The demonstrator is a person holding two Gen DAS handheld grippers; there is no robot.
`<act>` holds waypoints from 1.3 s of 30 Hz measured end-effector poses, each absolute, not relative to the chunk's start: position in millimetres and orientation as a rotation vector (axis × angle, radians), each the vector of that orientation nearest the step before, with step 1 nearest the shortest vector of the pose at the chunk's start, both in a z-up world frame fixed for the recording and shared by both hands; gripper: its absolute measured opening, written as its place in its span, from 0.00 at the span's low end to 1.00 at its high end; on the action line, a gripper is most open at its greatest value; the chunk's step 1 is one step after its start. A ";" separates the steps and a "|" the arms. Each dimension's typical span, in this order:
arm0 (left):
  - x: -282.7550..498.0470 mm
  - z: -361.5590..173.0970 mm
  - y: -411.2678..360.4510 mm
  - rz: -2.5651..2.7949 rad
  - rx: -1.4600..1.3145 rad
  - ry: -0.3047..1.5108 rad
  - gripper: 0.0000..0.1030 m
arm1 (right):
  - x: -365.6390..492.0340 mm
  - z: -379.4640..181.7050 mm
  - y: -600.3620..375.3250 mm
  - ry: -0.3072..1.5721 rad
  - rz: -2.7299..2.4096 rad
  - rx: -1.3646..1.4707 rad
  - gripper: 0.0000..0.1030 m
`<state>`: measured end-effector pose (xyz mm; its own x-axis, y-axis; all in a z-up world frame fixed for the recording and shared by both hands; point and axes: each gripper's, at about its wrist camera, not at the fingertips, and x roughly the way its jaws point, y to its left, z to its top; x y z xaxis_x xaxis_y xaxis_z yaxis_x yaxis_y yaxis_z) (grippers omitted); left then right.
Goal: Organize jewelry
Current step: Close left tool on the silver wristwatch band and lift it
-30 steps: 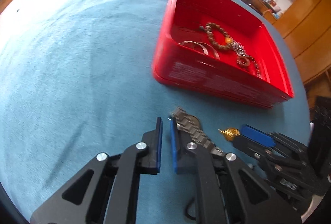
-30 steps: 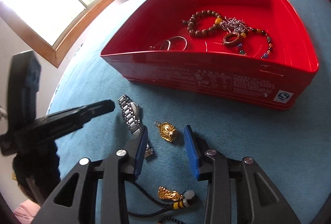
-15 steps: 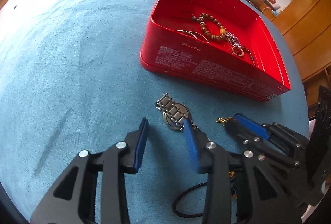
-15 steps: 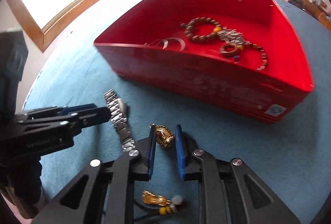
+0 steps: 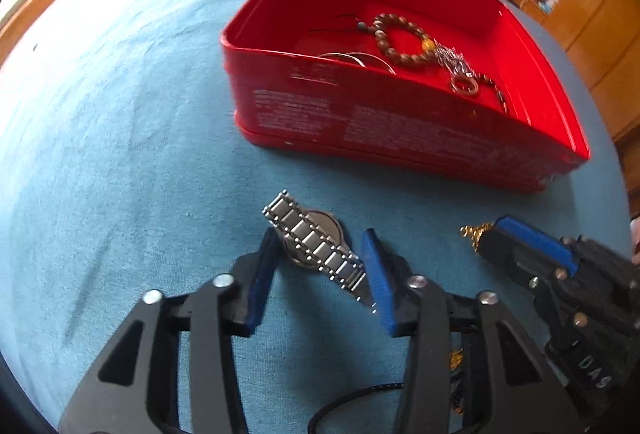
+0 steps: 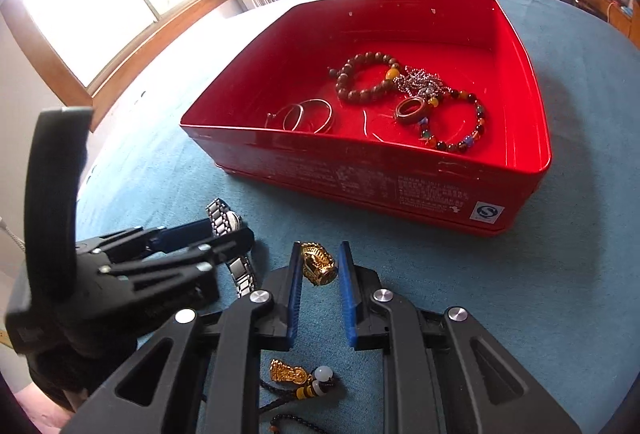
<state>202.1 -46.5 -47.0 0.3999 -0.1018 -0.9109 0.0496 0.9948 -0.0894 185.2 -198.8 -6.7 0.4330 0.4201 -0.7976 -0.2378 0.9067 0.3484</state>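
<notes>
Two pieces lay within reach on the blue cloth [image 5: 120, 137], short of the red tin [image 6: 400, 185] that already held bead bracelets and rings. Larger of the two was the steel watch [image 5: 316, 246], which lay between the spread jaws of the left gripper [image 5: 320, 274]; whether the pads touched it could not be told. Its long axis ran diagonally across the jaw gap, the free band end pointing up and left toward the tin, the other end trailing toward the right pad. It looked fairly heavy for its size, hard and slick, with a linked band likely to sag and swing, so a grip across the round case seemed safer than one on the links. Smaller was the gold charm [image 6: 318, 264], pinched near the fingertips of the right gripper [image 6: 319, 266], its jaws drawn close about it. It looked light, rigid and knobbly, its length roughly along the fingers, and liable to pivot in so shallow a hold.
</notes>
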 end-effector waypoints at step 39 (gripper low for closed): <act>219.6 -46.6 -26.2 -0.136 0.078 1.099 0.30 | 197.7 -28.1 -194.5 1.115 0.425 0.245 0.17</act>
